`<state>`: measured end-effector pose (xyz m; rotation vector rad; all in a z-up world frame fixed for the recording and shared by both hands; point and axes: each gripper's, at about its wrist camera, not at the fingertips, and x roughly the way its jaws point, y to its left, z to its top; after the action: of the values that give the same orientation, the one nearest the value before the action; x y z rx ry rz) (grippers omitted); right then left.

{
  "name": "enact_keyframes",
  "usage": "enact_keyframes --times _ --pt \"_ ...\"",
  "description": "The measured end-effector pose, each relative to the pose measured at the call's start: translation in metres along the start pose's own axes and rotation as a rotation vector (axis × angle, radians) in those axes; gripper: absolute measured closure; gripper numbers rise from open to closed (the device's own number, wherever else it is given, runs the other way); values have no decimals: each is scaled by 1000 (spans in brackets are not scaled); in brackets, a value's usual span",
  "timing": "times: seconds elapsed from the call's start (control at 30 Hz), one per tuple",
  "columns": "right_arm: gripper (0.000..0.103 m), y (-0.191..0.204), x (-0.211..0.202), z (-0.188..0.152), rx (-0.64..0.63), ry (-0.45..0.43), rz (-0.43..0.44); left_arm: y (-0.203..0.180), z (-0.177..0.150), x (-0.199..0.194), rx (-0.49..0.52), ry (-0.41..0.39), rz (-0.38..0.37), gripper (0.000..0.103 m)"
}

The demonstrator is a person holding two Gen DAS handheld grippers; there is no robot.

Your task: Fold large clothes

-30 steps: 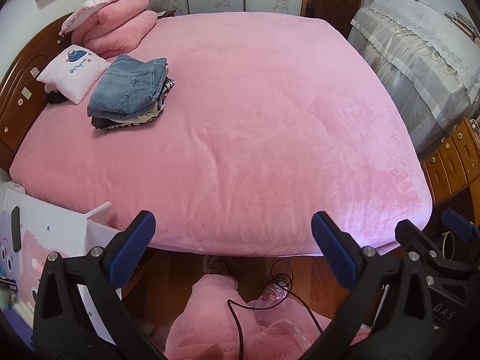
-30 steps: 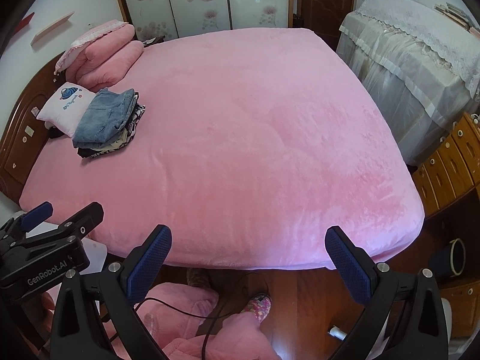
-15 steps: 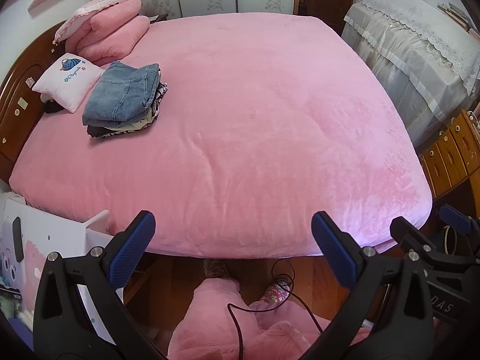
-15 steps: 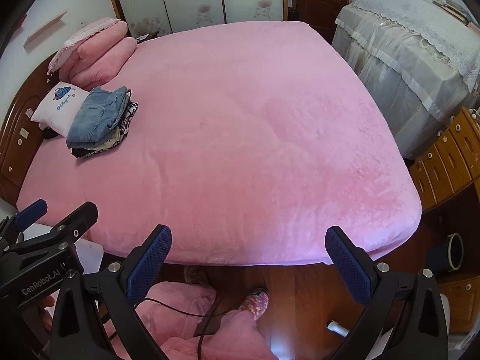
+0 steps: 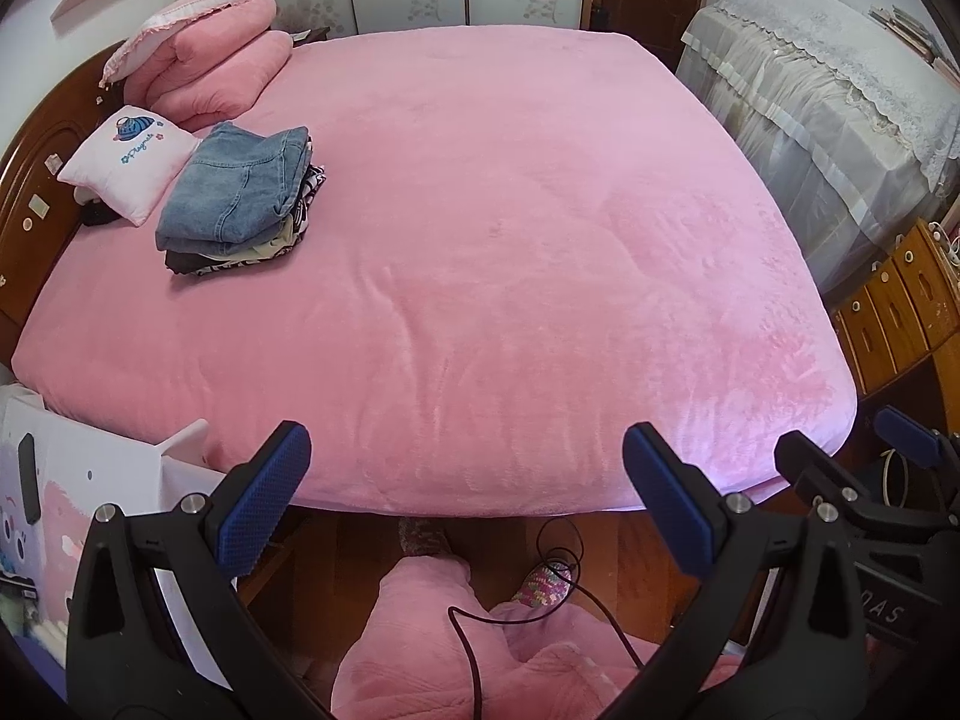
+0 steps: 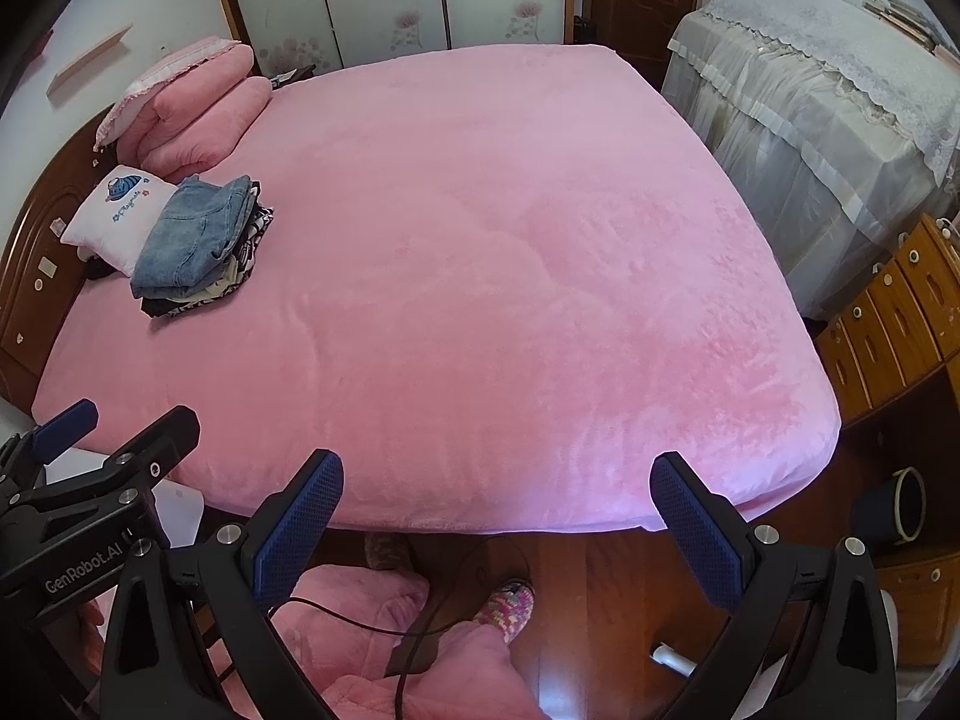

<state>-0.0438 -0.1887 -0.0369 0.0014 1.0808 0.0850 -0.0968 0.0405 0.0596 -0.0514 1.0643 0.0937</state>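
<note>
Clothes stacked far left on bed, touching pillow, jeans on top. Left gripper and right gripper both spread wide, empty, hanging over near edge, well apart from stack. Risk: long reach may topple stack (soft plush underneath). Cable near feet could snag. Dresser right, clear of path.

one bed, one clothes stack of perhaps four garments, three pillows, two tools
</note>
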Motion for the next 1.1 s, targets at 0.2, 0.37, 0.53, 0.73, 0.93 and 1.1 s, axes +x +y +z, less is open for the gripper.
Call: enact_keyframes --times 0.2,0.37,0.53,0.73,0.93,1.1 --pt "0 1 0 -1 -15 0 -2 3 -2 0 -5 0 2 1" --pt "0 3 0 -1 -25 2 -1 4 -3 1 -12 7 0 1" --pt "0 1 1 1 -29 3 1 5 -1 3 -15 11 0 1" --pt "0 2 1 5 -33 -3 -1 4 -1 4 -15 5 3 1" --pt "0 3 1 7 -45 -10 -3 2 0 5 -18 0 8 1" --pt "0 3 1 9 -45 -12 -3 -1 0 4 -17 -5 11 1"
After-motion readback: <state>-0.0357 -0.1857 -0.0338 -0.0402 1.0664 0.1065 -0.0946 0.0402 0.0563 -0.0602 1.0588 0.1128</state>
